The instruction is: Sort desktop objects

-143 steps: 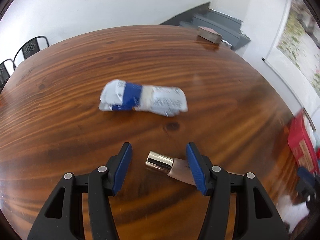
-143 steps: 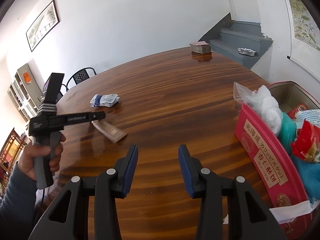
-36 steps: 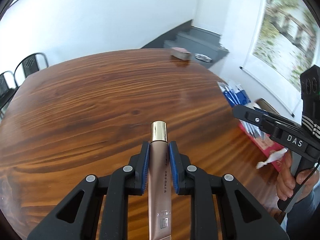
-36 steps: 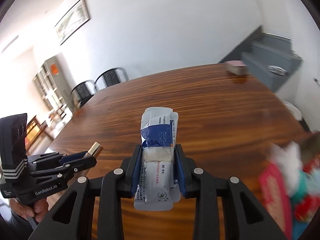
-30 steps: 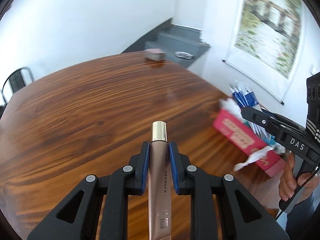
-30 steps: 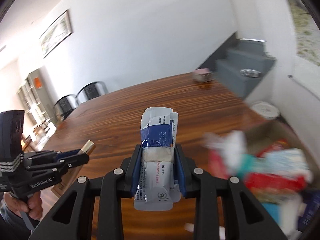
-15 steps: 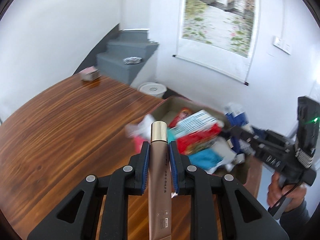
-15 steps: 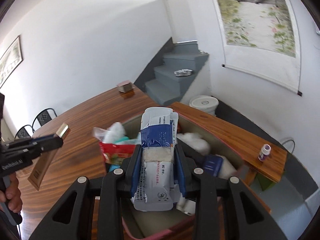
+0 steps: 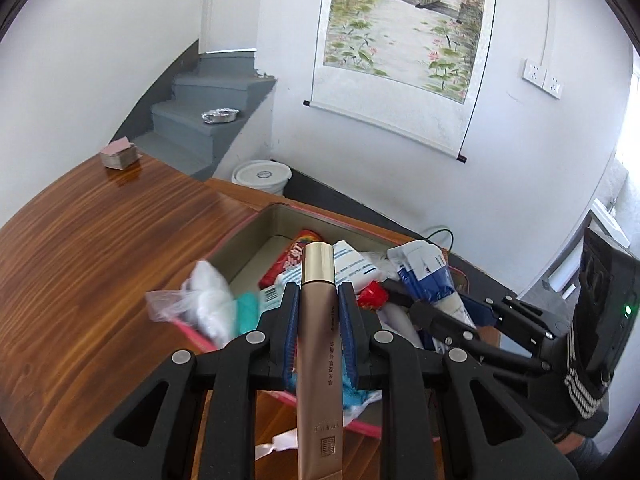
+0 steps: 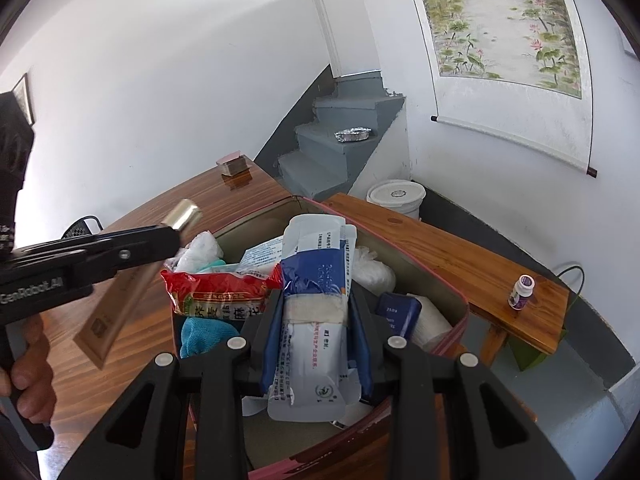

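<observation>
My left gripper [image 9: 319, 300] is shut on a rose-gold cosmetic tube [image 9: 319, 344] with a gold cap, held above the near edge of a pink-rimmed storage box [image 9: 276, 214]. In the right wrist view that tube [image 10: 120, 300] hangs at the left, over the table beside the box. My right gripper [image 10: 316, 312] is shut on a white and blue foil packet [image 10: 314, 280], directly above the box [image 10: 452, 296]. The same packet [image 9: 428, 276] shows at the right in the left wrist view. The box holds a red snack bag [image 10: 224, 286], plastic-wrapped white items and blue cloth.
The box sits at the corner of a wooden table [image 9: 80, 248]. A small pink-topped block [image 9: 119, 155] lies at the table's far edge. A wooden bench [image 10: 460, 264] with a small bottle [image 10: 522, 290] stands behind the box. A white bucket [image 10: 396, 196] sits by grey stairs.
Both grippers have swung from over the bare table to above the open box, each keeping hold of its item. The box has come into full view under them.
</observation>
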`<state>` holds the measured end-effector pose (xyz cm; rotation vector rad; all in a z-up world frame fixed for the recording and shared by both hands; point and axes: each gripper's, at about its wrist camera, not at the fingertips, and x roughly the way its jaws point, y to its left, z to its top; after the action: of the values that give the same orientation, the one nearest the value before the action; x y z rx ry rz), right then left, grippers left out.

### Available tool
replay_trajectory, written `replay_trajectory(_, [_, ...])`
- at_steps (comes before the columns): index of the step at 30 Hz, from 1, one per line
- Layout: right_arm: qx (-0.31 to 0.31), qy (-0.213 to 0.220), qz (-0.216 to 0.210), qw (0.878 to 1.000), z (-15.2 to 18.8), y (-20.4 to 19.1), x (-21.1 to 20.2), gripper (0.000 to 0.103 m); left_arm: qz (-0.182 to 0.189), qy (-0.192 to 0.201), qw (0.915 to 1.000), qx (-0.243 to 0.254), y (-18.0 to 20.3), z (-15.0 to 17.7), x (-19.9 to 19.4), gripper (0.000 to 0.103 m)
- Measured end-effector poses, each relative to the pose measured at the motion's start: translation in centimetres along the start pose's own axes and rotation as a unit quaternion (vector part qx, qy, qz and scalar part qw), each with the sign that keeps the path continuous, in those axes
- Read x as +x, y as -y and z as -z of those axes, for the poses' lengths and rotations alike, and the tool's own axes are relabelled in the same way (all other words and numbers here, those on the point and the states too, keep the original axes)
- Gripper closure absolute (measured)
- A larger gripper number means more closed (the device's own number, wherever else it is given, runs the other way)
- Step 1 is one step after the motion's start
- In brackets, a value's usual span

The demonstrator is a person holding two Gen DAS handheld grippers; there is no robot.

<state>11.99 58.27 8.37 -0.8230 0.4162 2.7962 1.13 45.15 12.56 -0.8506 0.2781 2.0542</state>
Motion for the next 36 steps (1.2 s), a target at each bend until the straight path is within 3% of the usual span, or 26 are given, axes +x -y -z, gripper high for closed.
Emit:
replay_trajectory(7, [-0.013,-0.002,0.006,1.000,0.1,-0.4,0.2,0.066,-0.003,-0.015,0.9998,-0.013,-0.3,-0.1,1.8,0.079])
replay_trajectory(9, [-0.019,0.004,0.015,1.000,0.1,-0.5,-0.2,0.066,-0.003,-0.022,0.9996,-0.020,-0.7,0.1,1.9,0.060])
replay_trajectory(11, [-0.025,0.012,0.021,0.999,0.1,-0.6,-0.8,0.066,-0.009,-0.014,0.9996,-0.024,-1.0,0.3,1.4,0.051])
replay_trajectory(13, [-0.023,0.016,0.021,0.999,0.2,-0.5,-1.4,0.063,-0.019,-0.003,0.9995,-0.024,-1.2,0.5,0.5,0.050])
replay_trajectory(16, [-0.012,0.021,0.027,0.999,0.4,0.0,-2.5,0.050,-0.040,0.013,0.9990,-0.014,-1.3,0.8,-1.0,0.050])
replay_trajectory(18, [0.005,0.024,0.028,0.999,0.6,0.5,-3.4,0.031,-0.060,0.027,0.9978,-0.002,-1.4,1.3,-2.3,0.050])
replay_trajectory(20, [0.022,0.036,0.025,0.999,0.9,0.8,-4.5,0.022,-0.075,0.037,0.9964,0.005,-1.6,2.0,-3.4,0.050])
replay_trajectory(23, [0.022,0.040,0.012,0.999,1.2,0.0,-5.3,0.022,-0.091,0.038,0.9951,-0.004,-2.7,3.3,-4.2,0.043])
replay_trajectory(30, [-0.066,0.021,-0.008,0.998,1.4,-5.7,-2.9,0.022,-0.095,0.015,0.9938,-0.056,-5.5,6.1,-4.8,0.043])
replay_trajectory(36, [-0.130,0.007,0.029,0.991,1.0,-8.4,-0.6,0.022,-0.096,0.022,0.9932,-0.062,-6.2,6.9,-6.0,0.043])
